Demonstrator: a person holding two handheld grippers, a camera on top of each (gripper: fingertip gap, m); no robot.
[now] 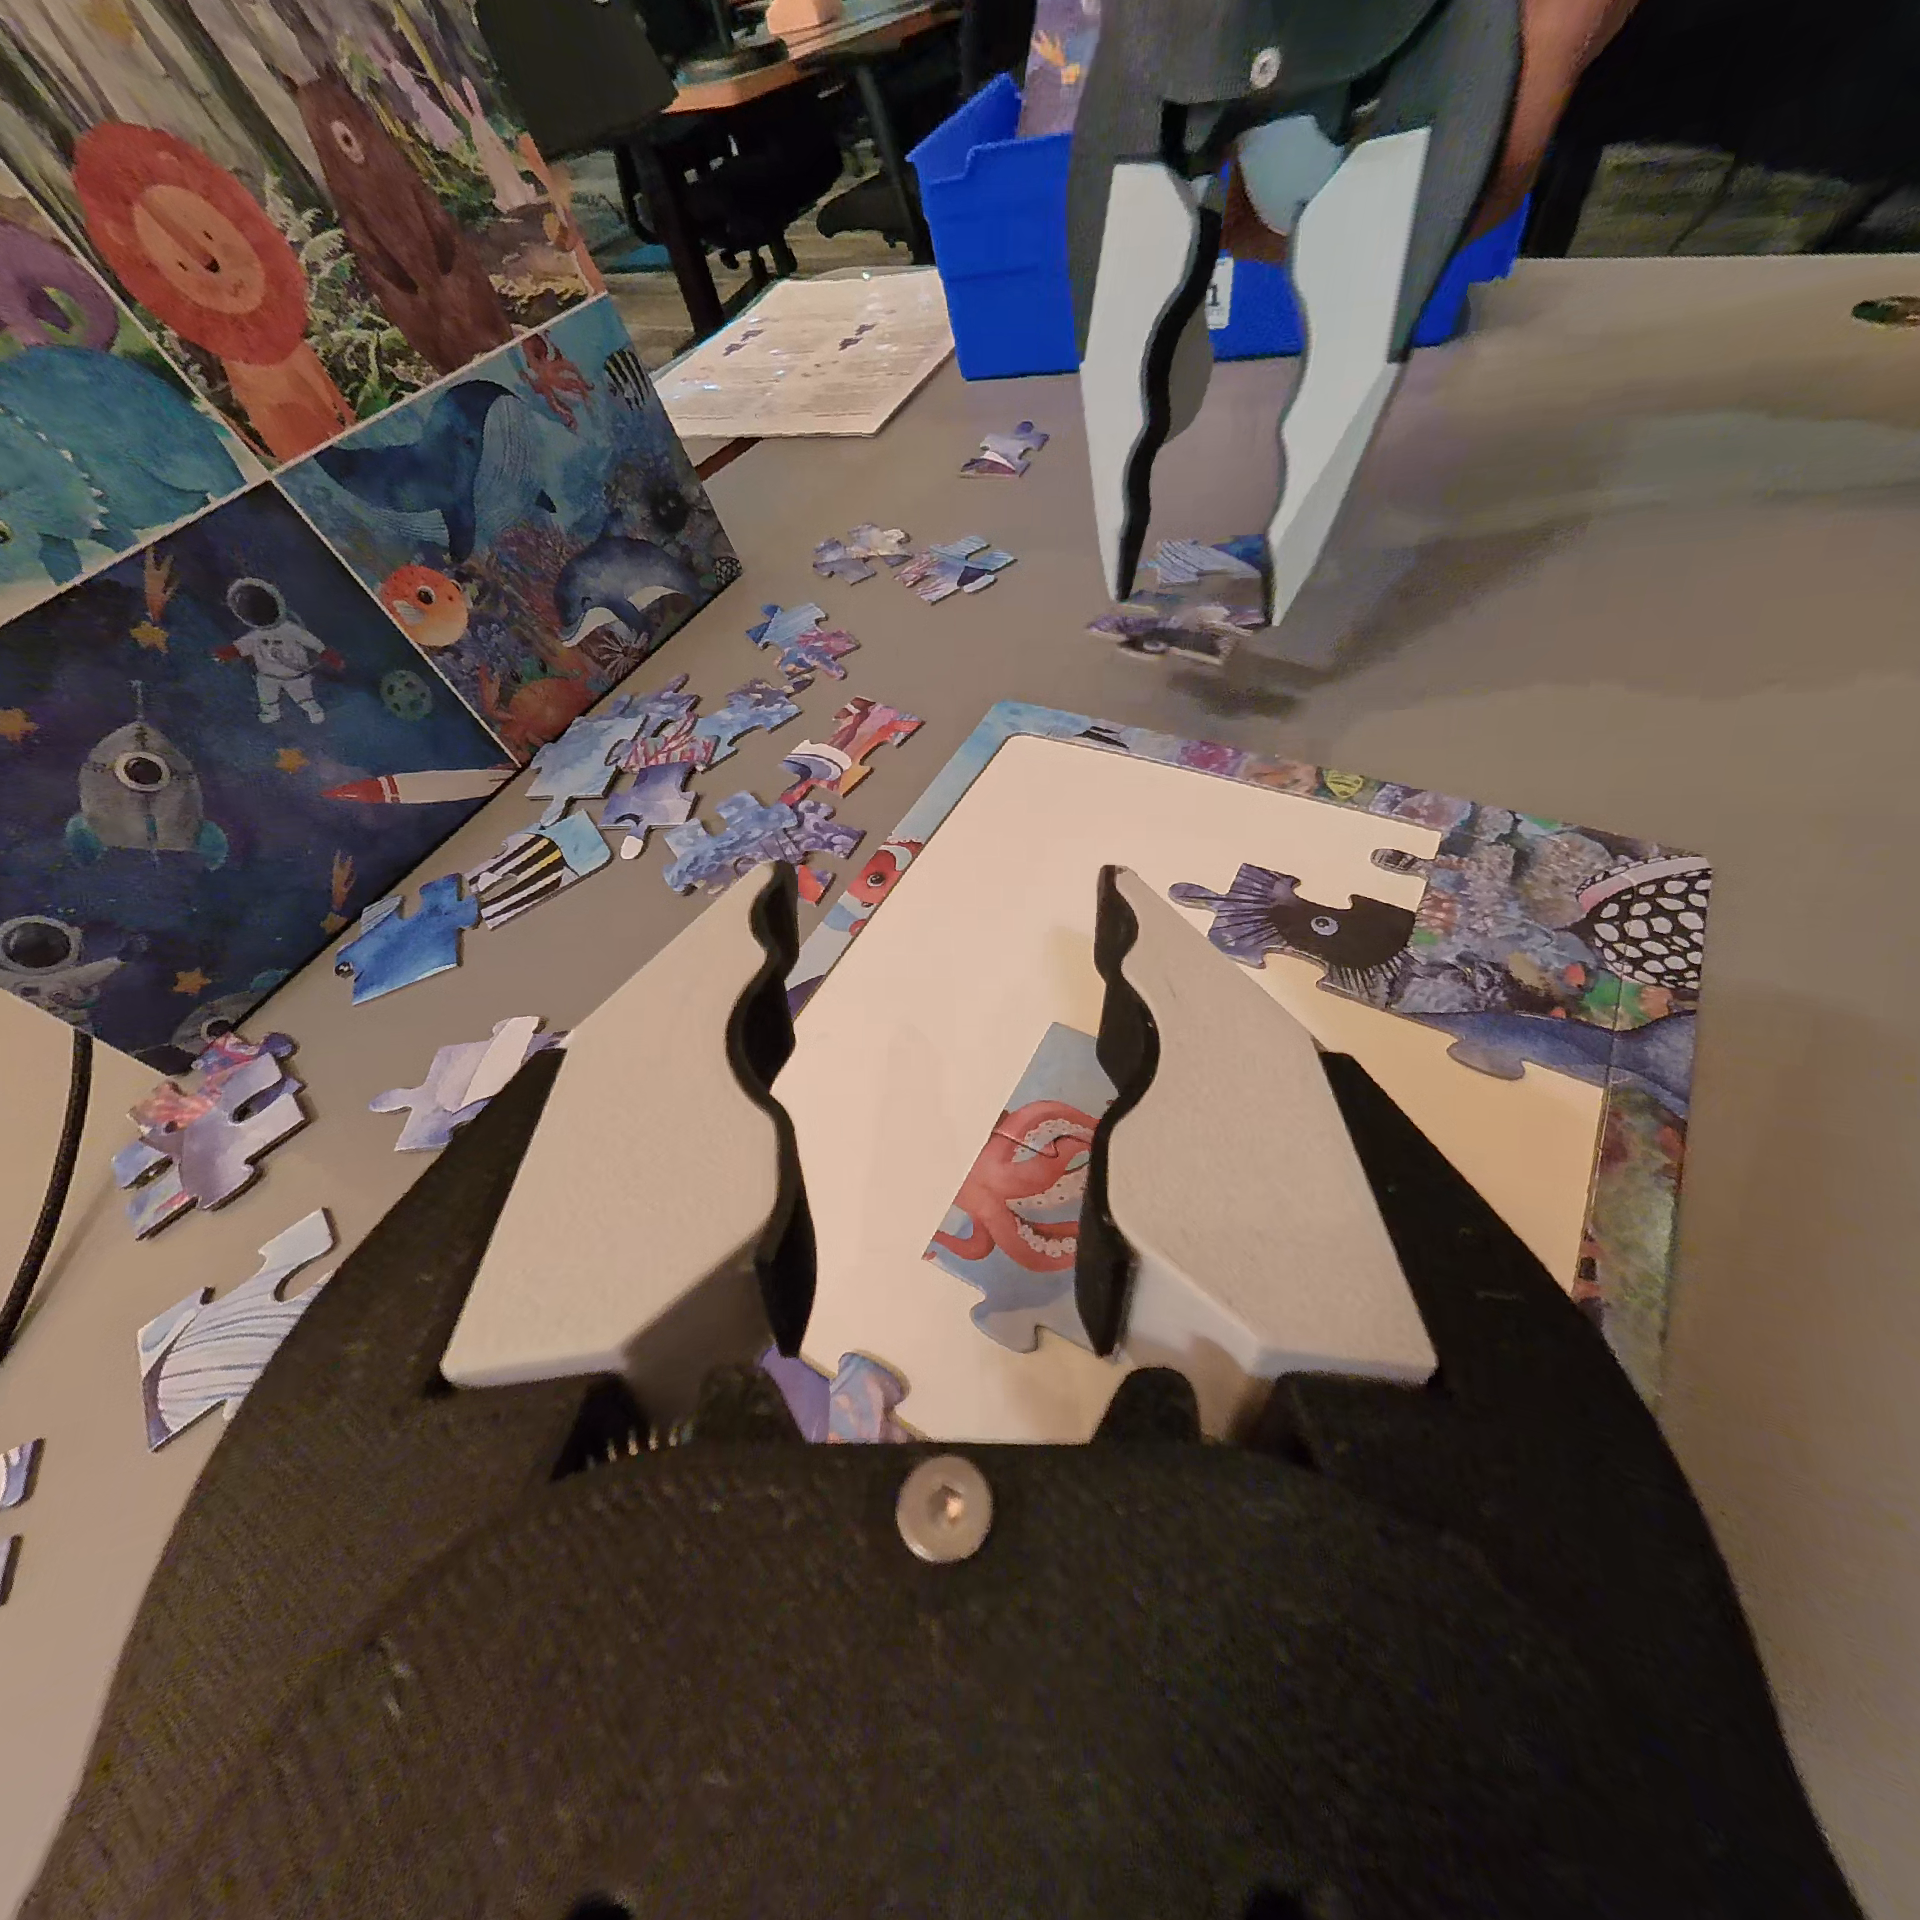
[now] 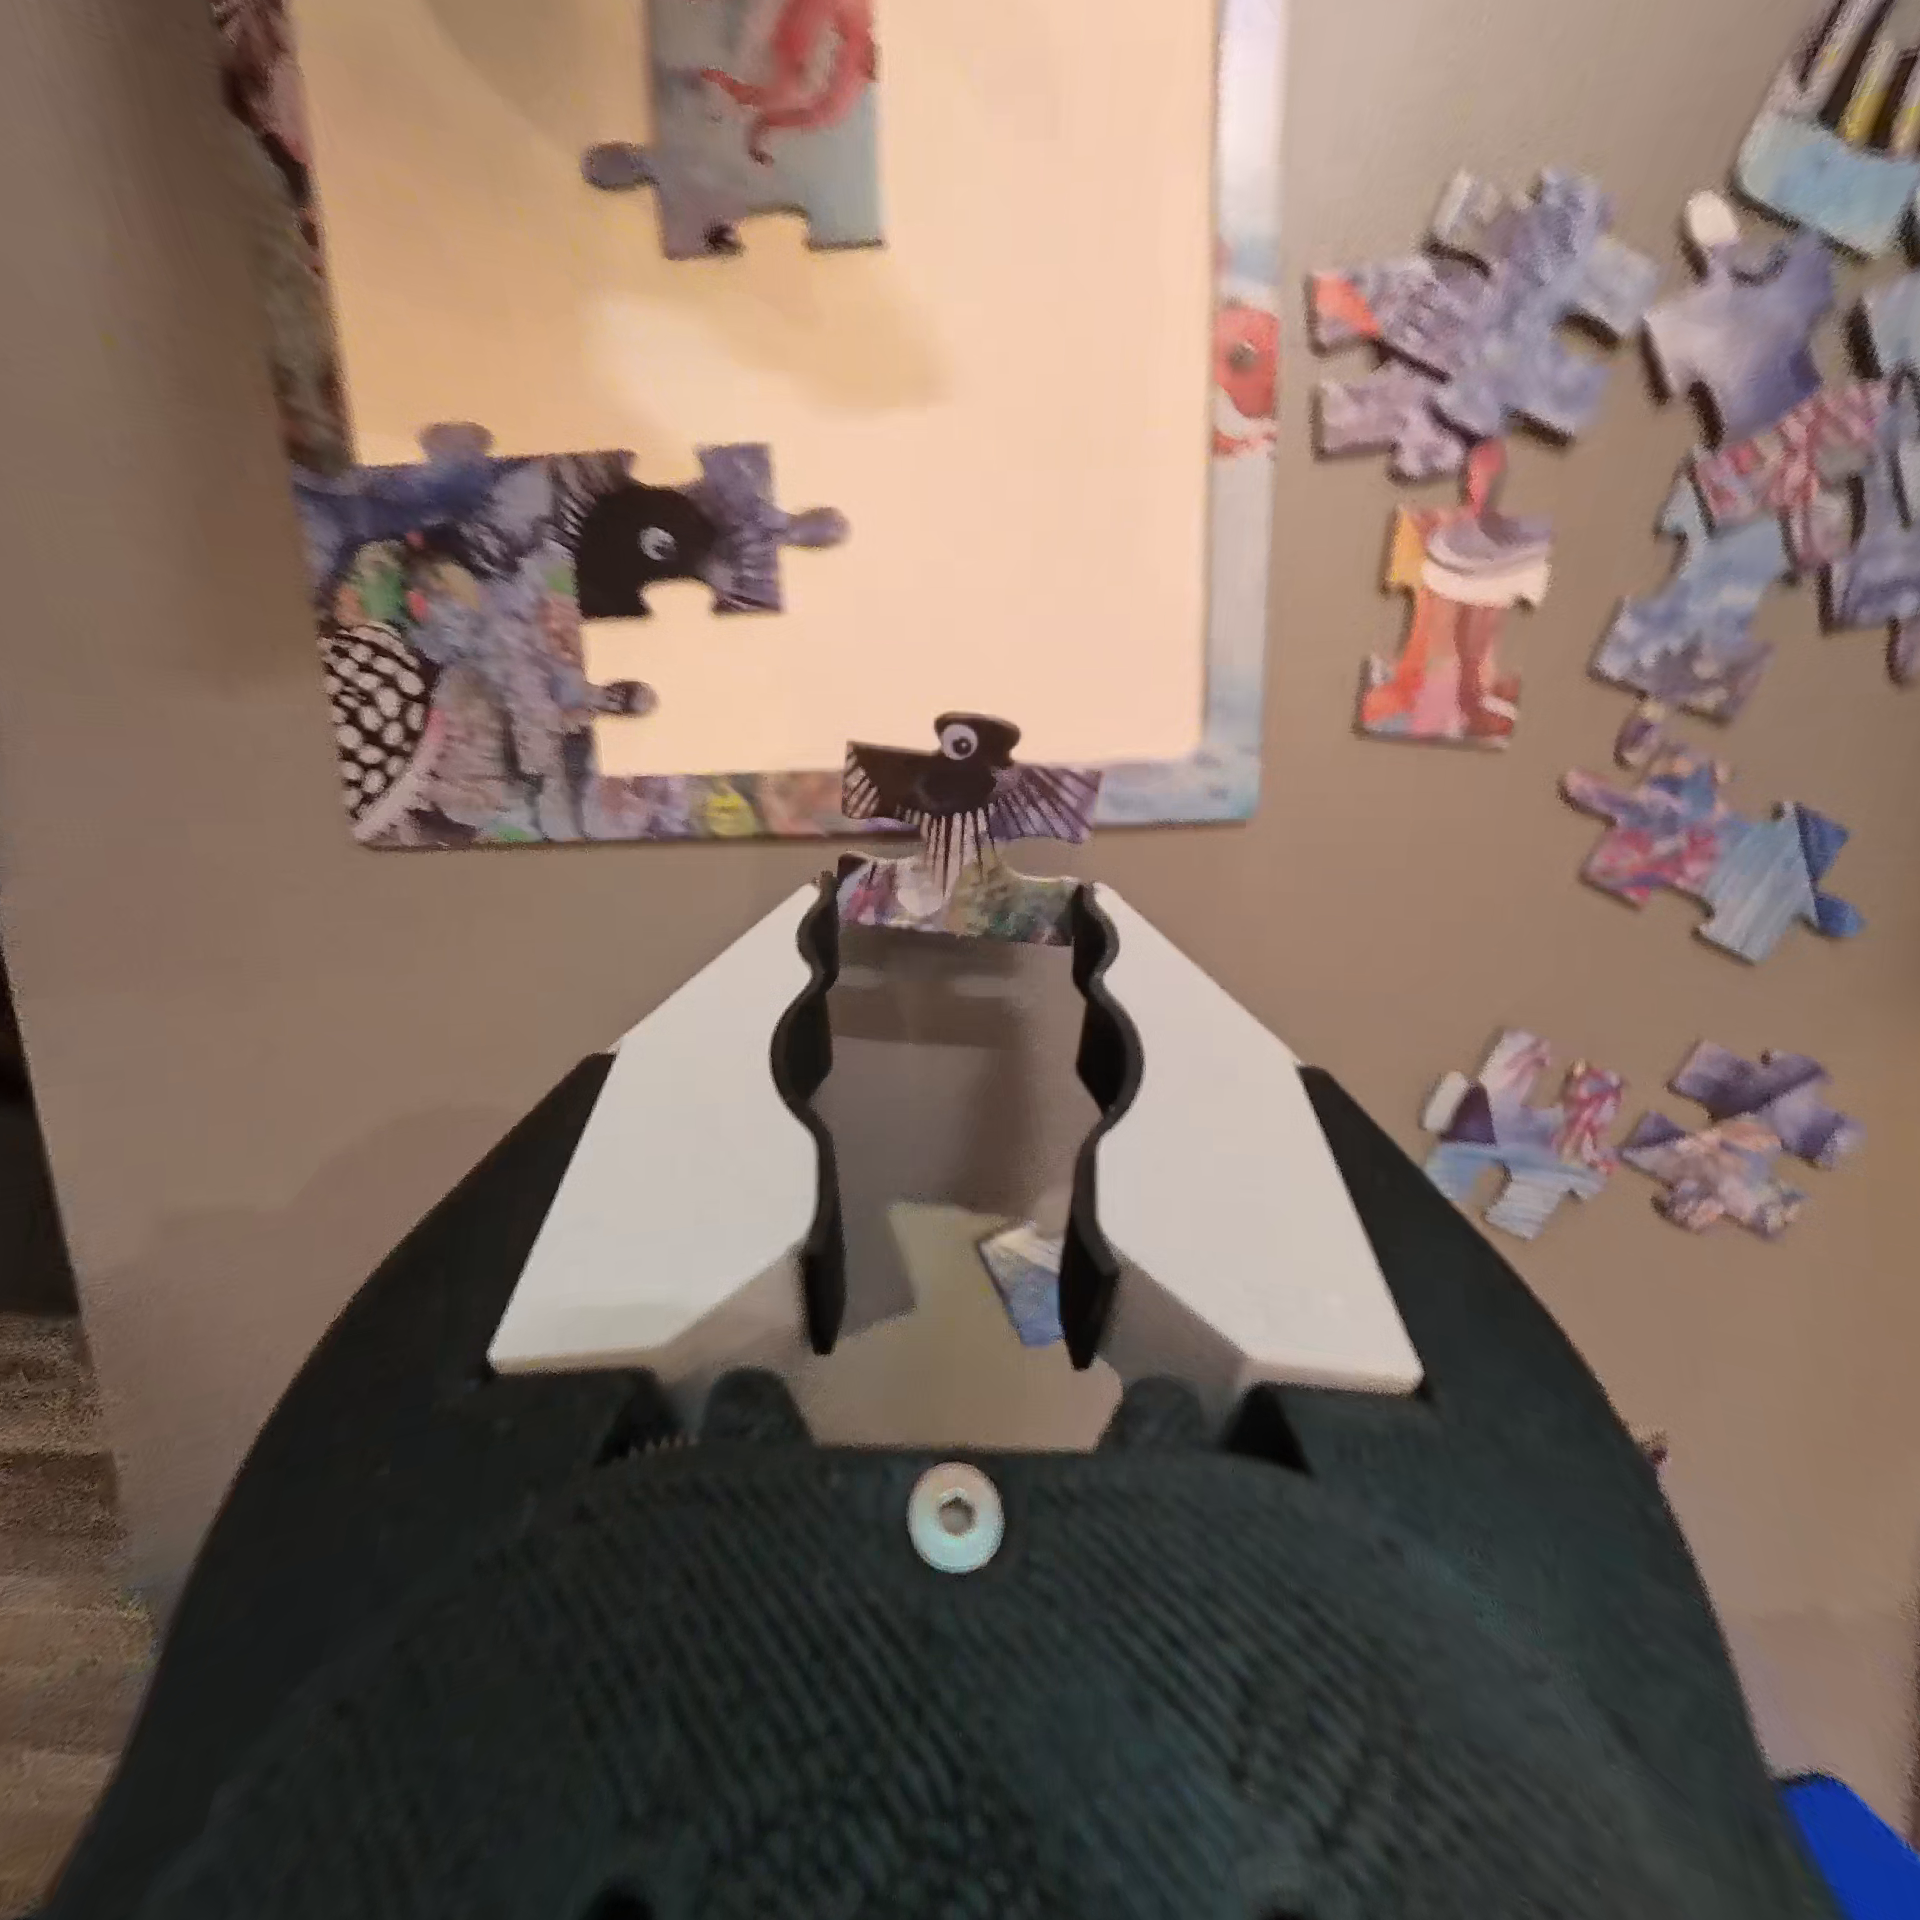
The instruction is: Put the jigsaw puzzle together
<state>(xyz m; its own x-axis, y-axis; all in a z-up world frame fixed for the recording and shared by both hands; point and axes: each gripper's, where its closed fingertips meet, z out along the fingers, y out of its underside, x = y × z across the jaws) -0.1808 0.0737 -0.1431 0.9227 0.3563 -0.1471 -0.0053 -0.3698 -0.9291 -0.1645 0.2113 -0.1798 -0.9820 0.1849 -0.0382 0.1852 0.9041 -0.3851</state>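
The puzzle tray (image 1: 1049, 810) lies on the grey table, with a cream floor and a sea-picture border. An octopus piece (image 1: 1023, 1195) lies loose inside it, and joined pieces with a black spiky fish (image 1: 1320, 925) fill its right corner. My left gripper (image 1: 945, 894) is open and empty above the tray. My right gripper (image 2: 956, 914) is shut on a puzzle piece (image 2: 966, 821) showing a black fish eye, held above the table just outside the tray's edge (image 2: 1236, 520). It also shows in the left wrist view (image 1: 1195, 587), beyond the tray's far side.
Several loose pieces (image 1: 707, 769) lie scattered left of the tray; they also show in the right wrist view (image 2: 1475, 343). A picture box (image 1: 312, 520) stands at the left. A blue bin (image 1: 997, 239) and a paper sheet (image 1: 821, 353) sit at the back. A black cable (image 1: 42, 1195) runs at far left. The gap from one gripper's tips to the other's is roughly 15 centimeters.
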